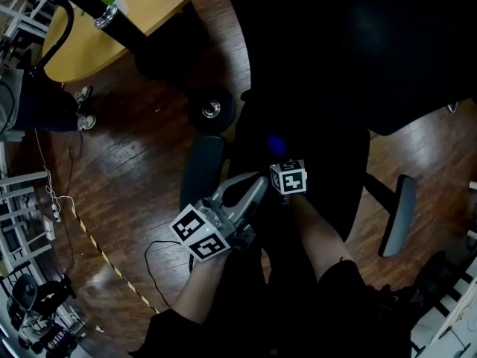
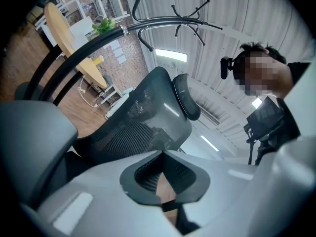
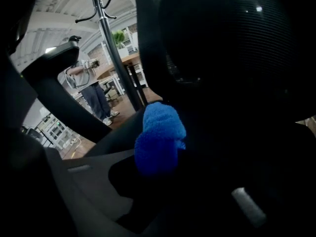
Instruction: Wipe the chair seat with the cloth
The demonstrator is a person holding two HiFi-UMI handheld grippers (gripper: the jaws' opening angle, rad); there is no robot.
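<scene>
Now the right gripper (image 1: 279, 159) pinches the blue cloth (image 1: 276, 143) over the dark chair seat (image 1: 328, 162). The left gripper (image 1: 256, 185) has its jaws pressed together, empty, near the seat's left edge.

The head view is looking steeply down from above onto the chair seat (image 1: 320, 177) and wooden floor (image 1: 141, 170). The left gripper view is tilting upward, facing the mesh chair back (image 2: 143, 117) and ceiling (image 2: 276, 19). The right gripper view is sitting close behind the blue cloth (image 3: 158, 137). All three views are sharing the yellow table (image 1: 89, 43).
</scene>
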